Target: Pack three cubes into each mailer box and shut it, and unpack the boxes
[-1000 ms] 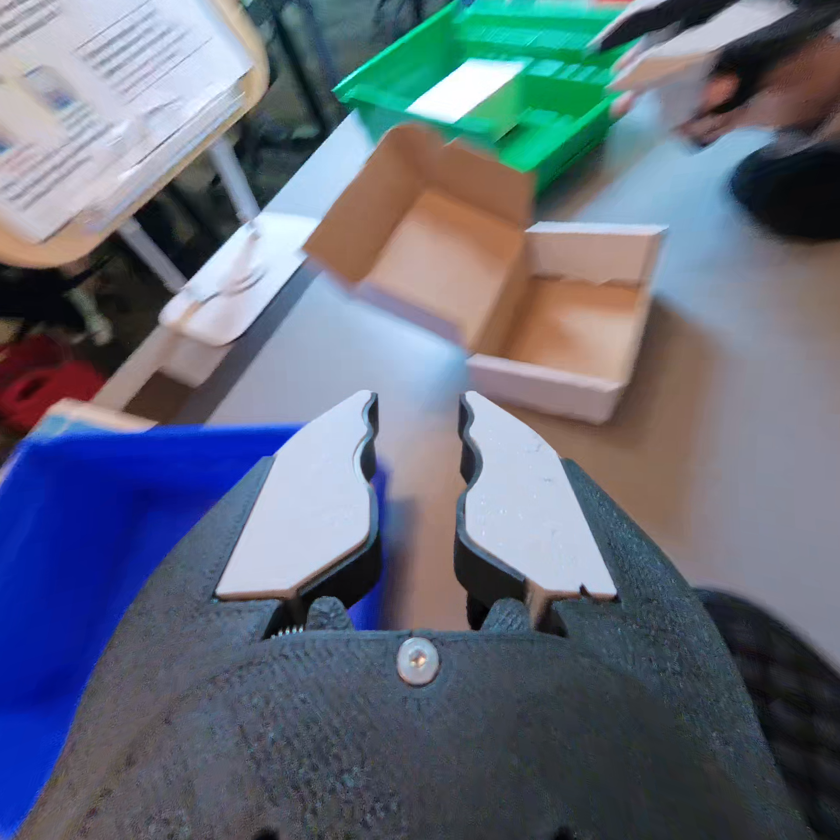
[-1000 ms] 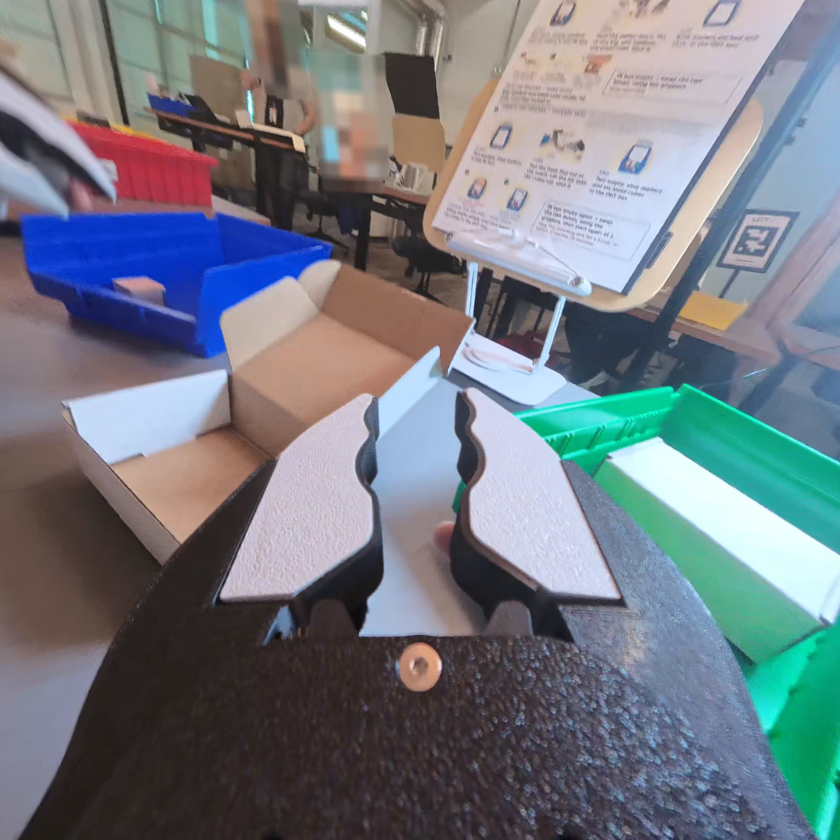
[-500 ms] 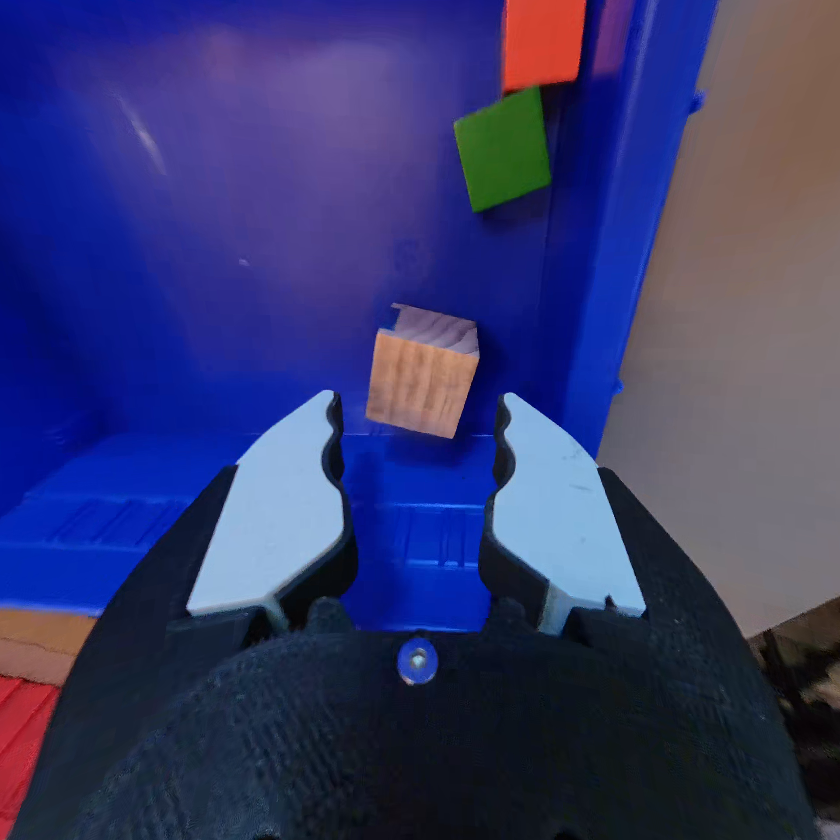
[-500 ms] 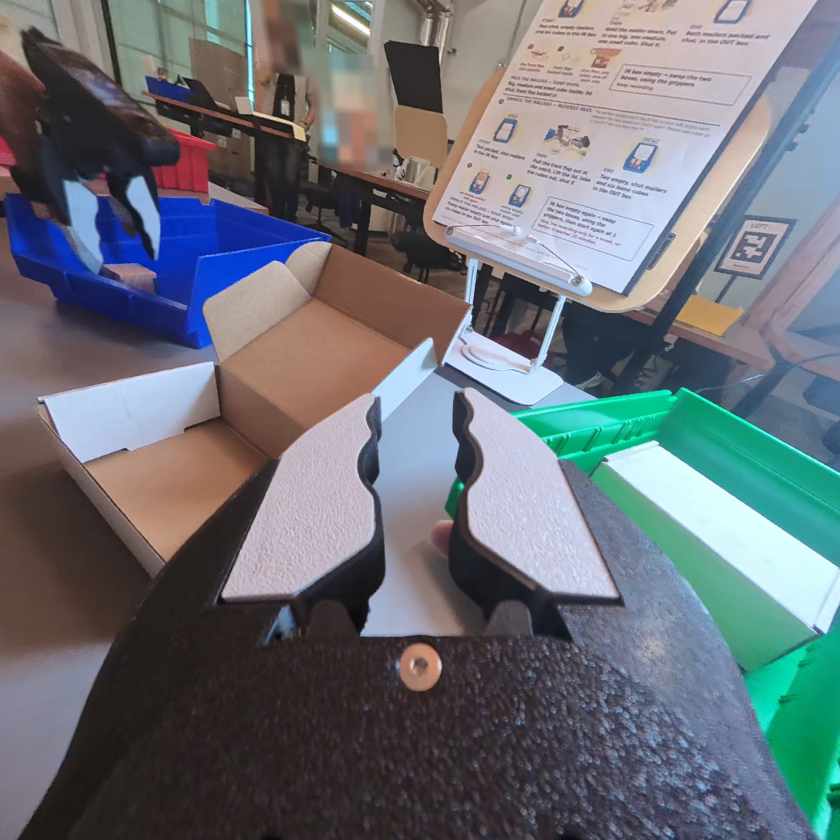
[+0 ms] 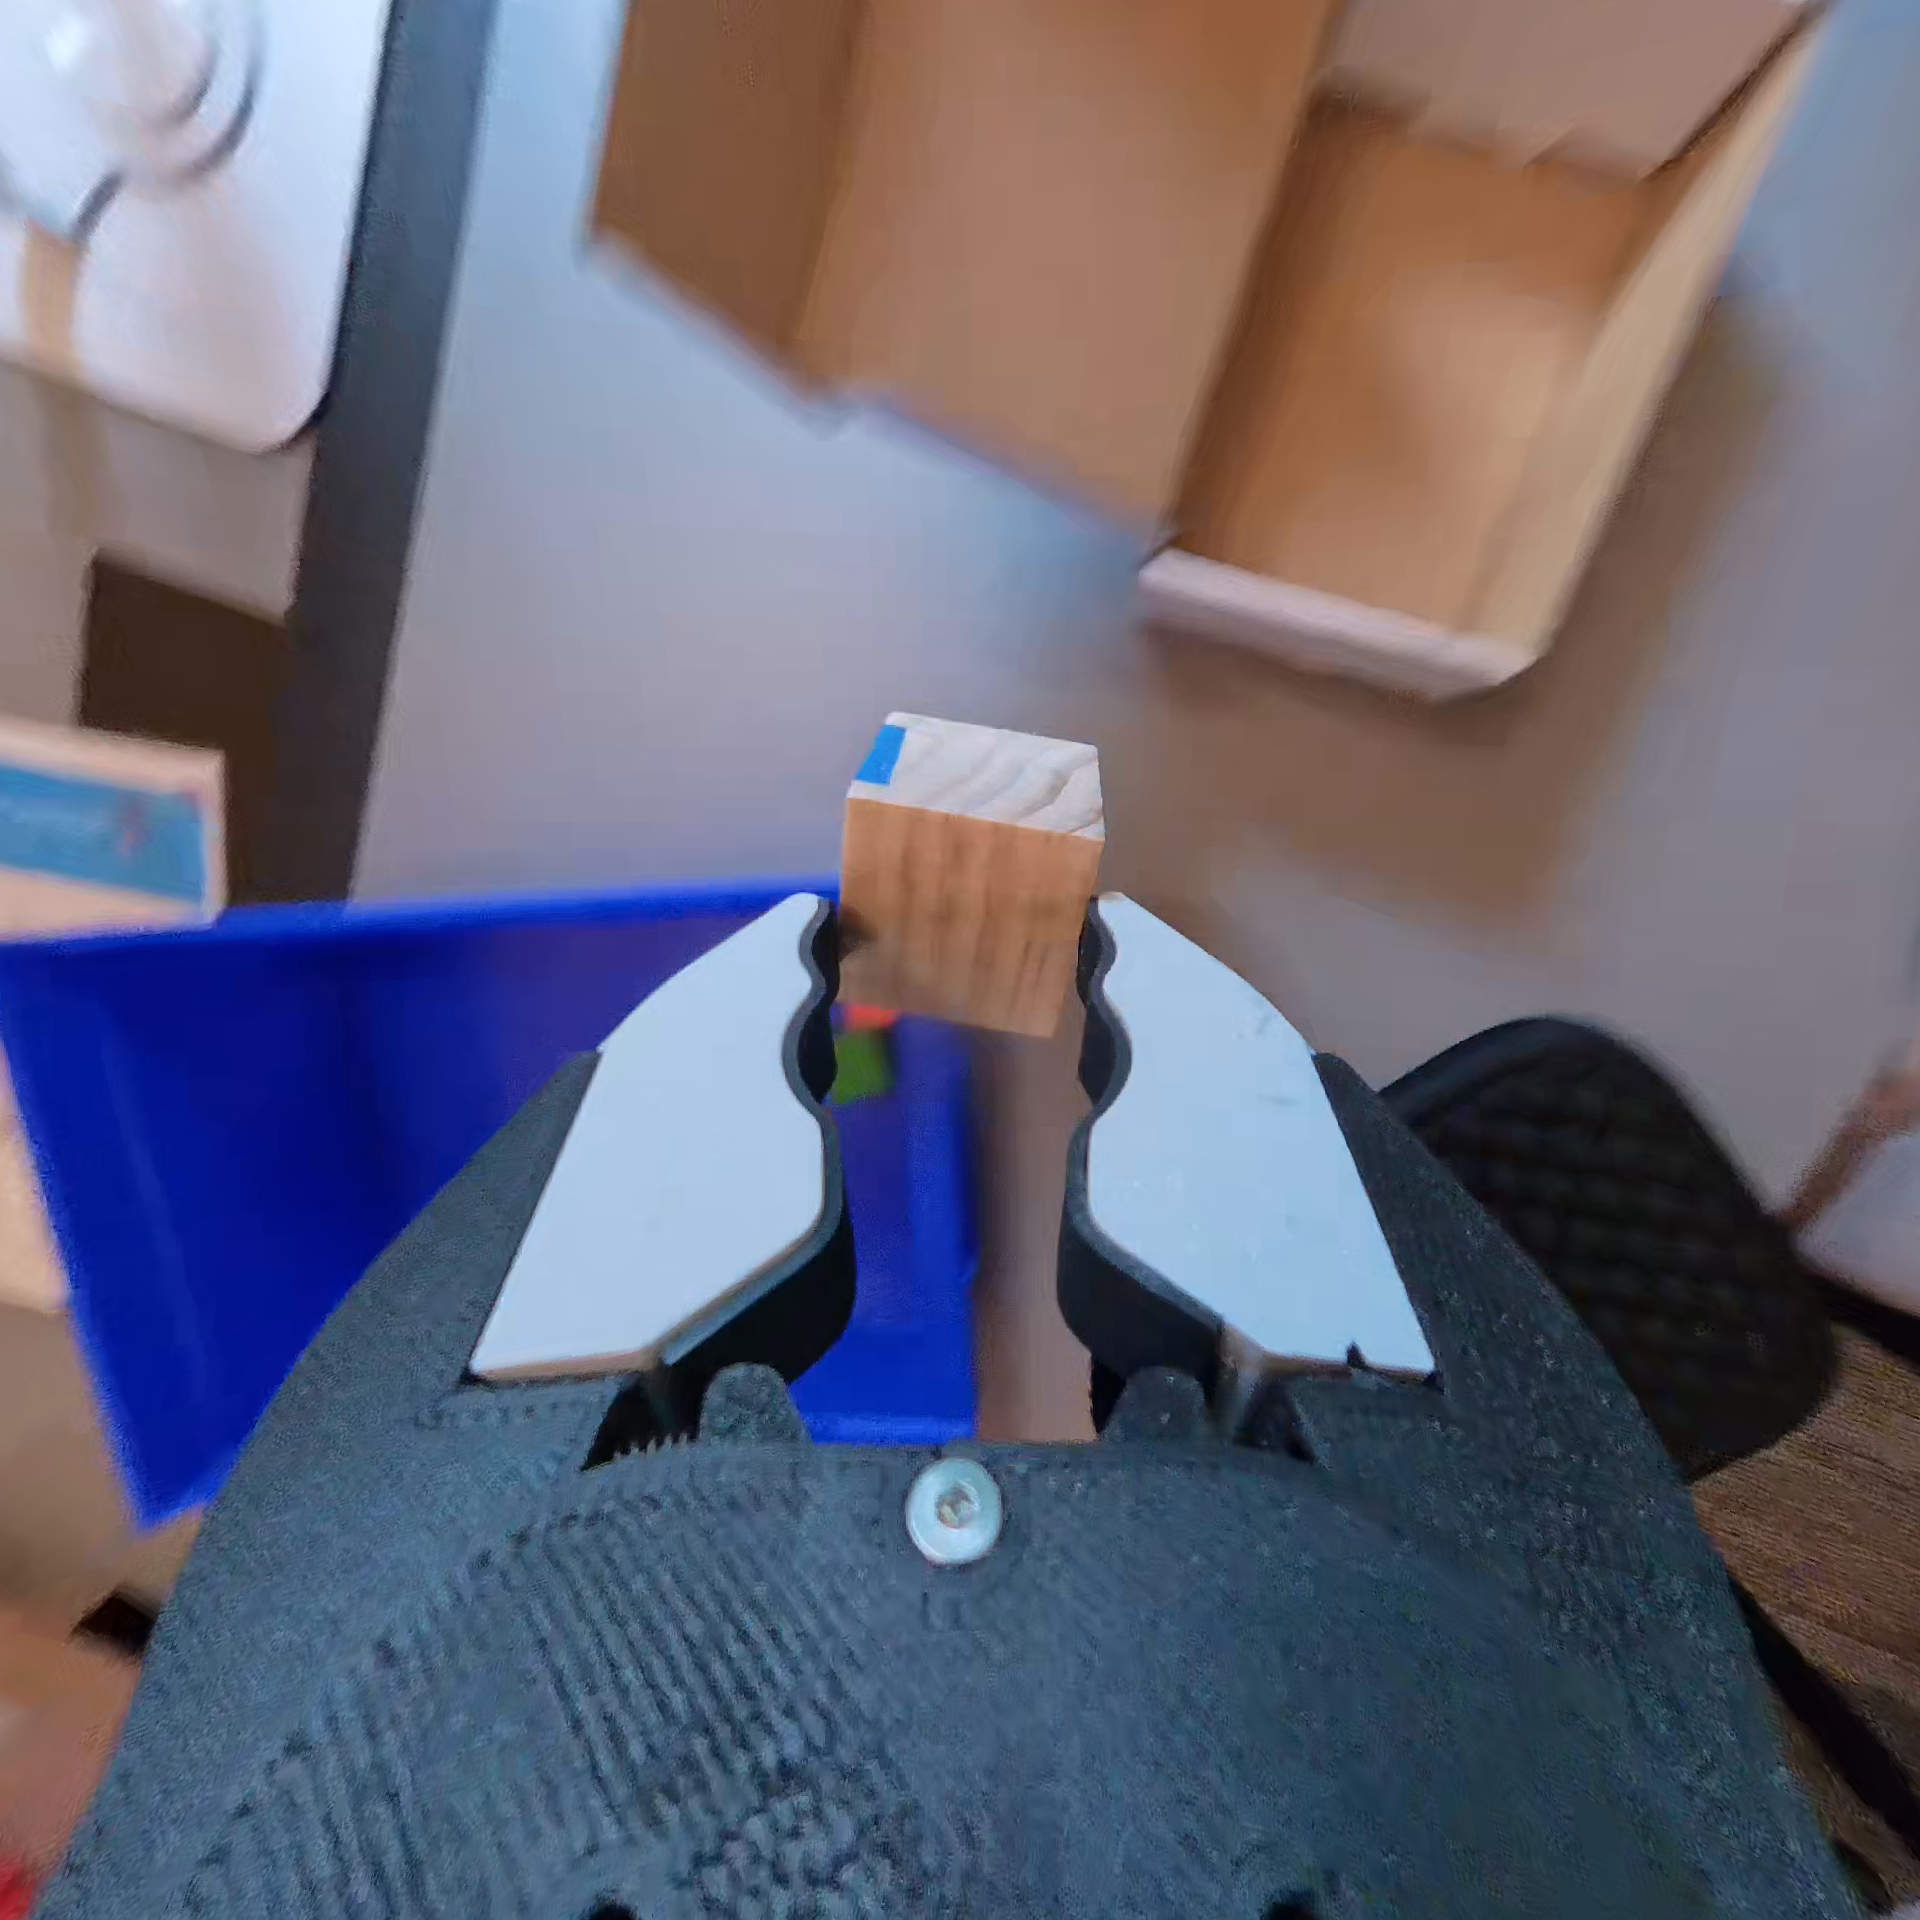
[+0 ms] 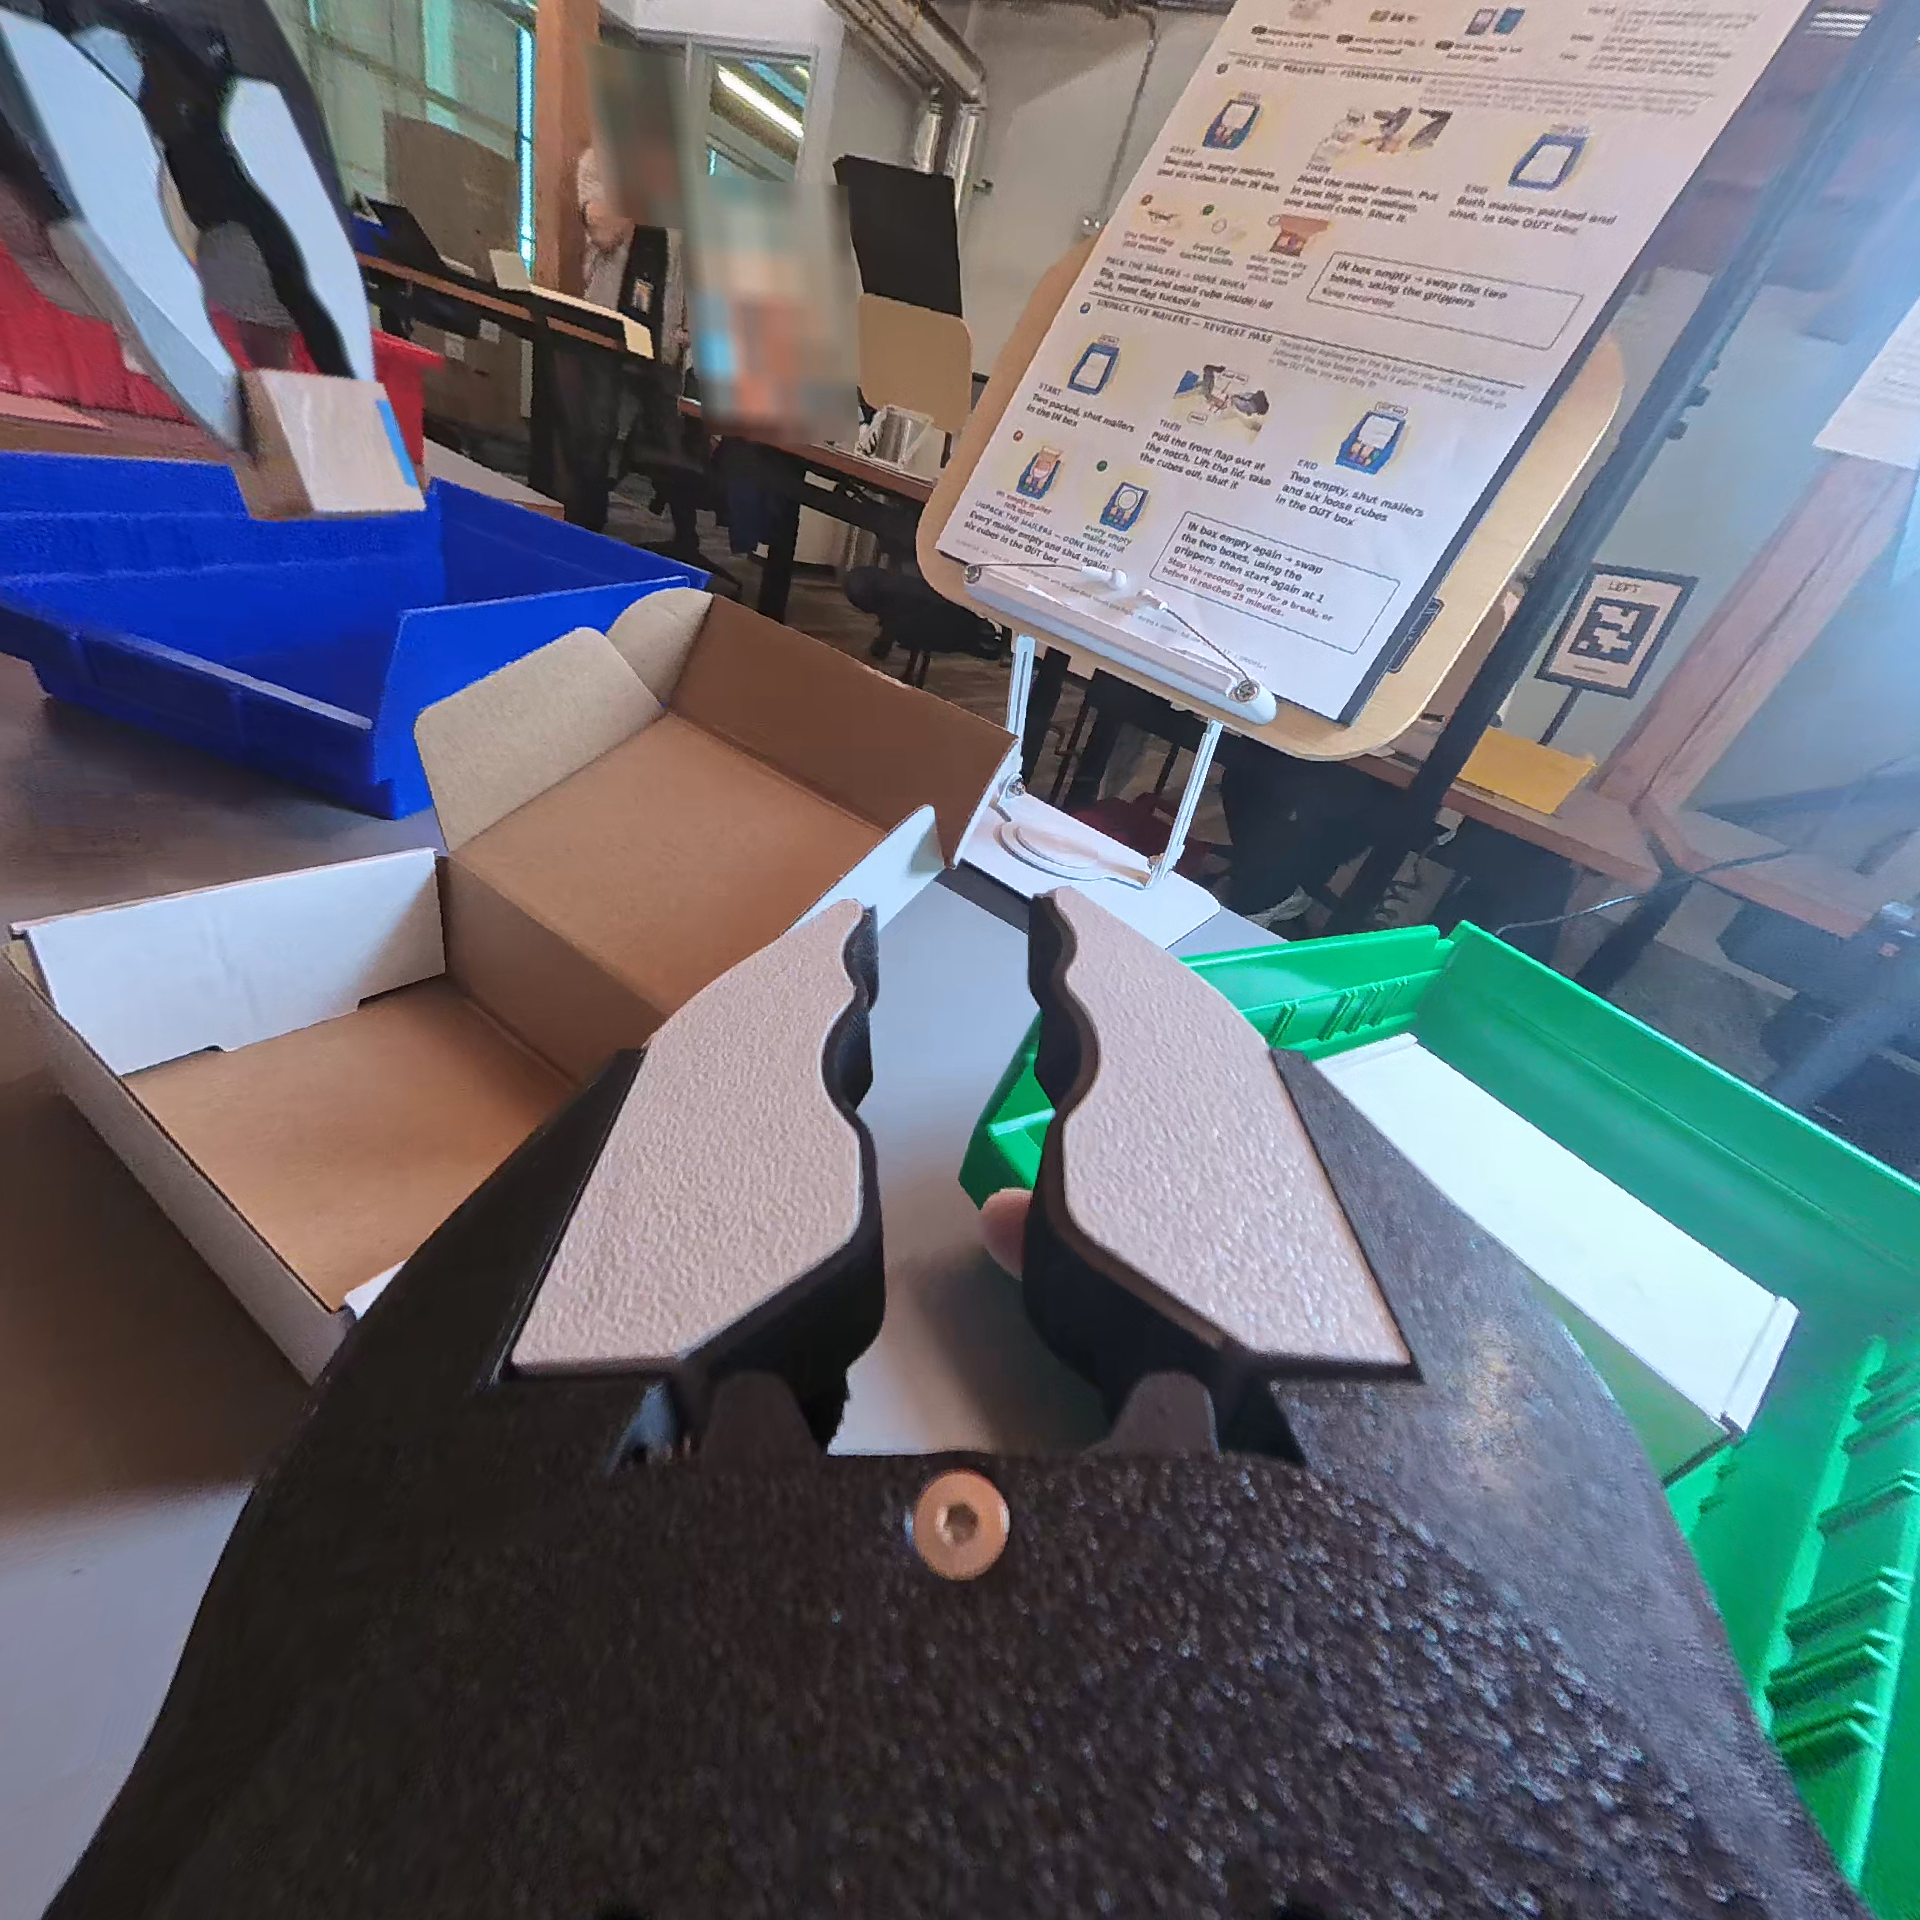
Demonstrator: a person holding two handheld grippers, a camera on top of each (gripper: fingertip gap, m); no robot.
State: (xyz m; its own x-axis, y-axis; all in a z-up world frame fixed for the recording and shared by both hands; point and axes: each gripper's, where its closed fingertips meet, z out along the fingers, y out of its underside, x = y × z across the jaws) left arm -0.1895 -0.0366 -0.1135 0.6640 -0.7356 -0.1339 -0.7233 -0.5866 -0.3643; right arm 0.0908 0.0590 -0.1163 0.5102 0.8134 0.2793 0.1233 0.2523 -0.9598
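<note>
My left gripper (image 5: pixel 956 920) is shut on a plain wooden cube (image 5: pixel 971 883) with a blue patch on one corner. It holds the cube in the air above the rim of the blue bin (image 5: pixel 312 1091). An orange cube (image 5: pixel 868 1013) and a green cube (image 5: pixel 862 1075) show in the bin between the fingers. The open mailer box (image 5: pixel 1351 416) lies ahead, blurred. In the right wrist view the box (image 6: pixel 343 1122) is open with nothing inside it. The left gripper (image 6: pixel 281 405) and its cube (image 6: pixel 332 447) hang over the blue bin (image 6: pixel 260 644). My right gripper (image 6: pixel 945 935) is open and holds nothing, between the box and the green bin.
A green bin (image 6: pixel 1610 1039) on the right holds a shut white mailer (image 6: pixel 1538 1216). An instruction board on a white stand (image 6: pixel 1299 364) stands behind the table edge. A red bin (image 6: pixel 62 353) is at far left. A dark chair (image 5: pixel 1621 1226) is by the table. There is about 30 cm between the tips of the two grippers.
My left gripper dipped into the blue bin, shut on the wooden cube and lifted it out, swinging back towards the mailer box. My right gripper has hardly moved.
</note>
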